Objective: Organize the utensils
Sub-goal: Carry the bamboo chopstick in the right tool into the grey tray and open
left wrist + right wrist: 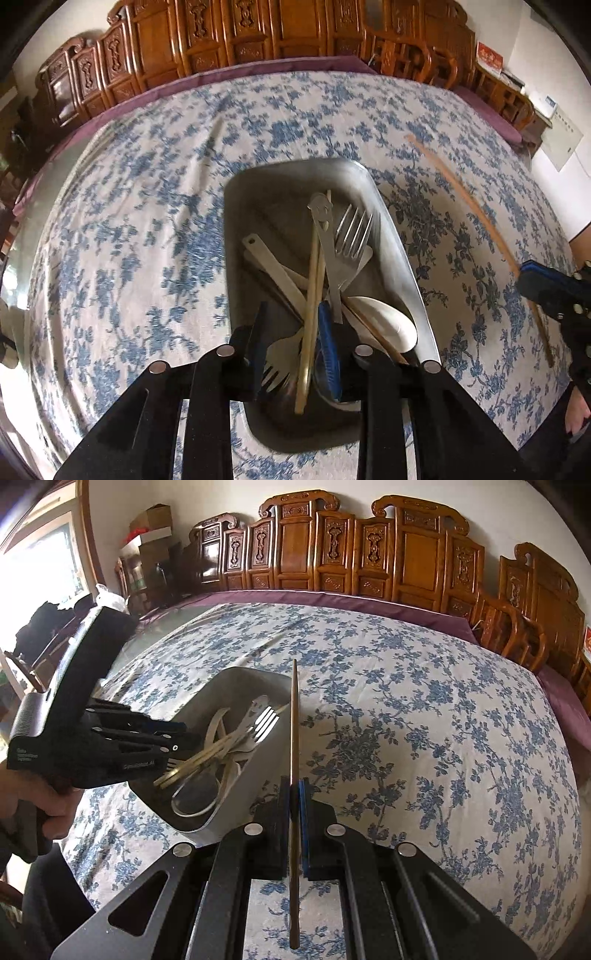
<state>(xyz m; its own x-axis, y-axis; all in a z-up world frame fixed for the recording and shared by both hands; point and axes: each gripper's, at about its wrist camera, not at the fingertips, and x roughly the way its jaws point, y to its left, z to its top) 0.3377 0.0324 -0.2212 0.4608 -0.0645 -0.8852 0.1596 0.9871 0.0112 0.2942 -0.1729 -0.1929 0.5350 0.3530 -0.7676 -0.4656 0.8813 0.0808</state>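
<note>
A metal tray [399, 236] sits on the desk [147, 221], which is covered by a blue-flowered cloth, and it holds a tangle of utensils: a steel fork [352, 230] lying tines-up toward the far end, a steel handle with a smiling face [322, 218], a white plastic handle [275, 267], a white spoon [384, 321], a second fork [280, 360] near the front, and a pale chopstick [310, 332] laid lengthwise over the pile. The left tool [295, 332] hangs over the near end of the tray with its jaws a little apart; the pale chopstick runs between them, close to the blue pad, but the pads do not press on it. The tool's black fingers cover the near corner of the tray and the lower ends of several handles, so how those pieces lie underneath cannot be made out. The right tool [294, 794] is off to the tray's right side, clamped narrow on a brown chopstick [294, 720] that points straight ahead, its tip in line with the tray's far corner; in the left wrist view this chopstick is blurred. Carved wooden chairs [424, 554] line the far edge of the desk, and cardboard boxes [151, 524] stand in the corner by a bright window. A hand [29, 797] grips the left tool's handle at the picture's edge, partly cut off.
</note>
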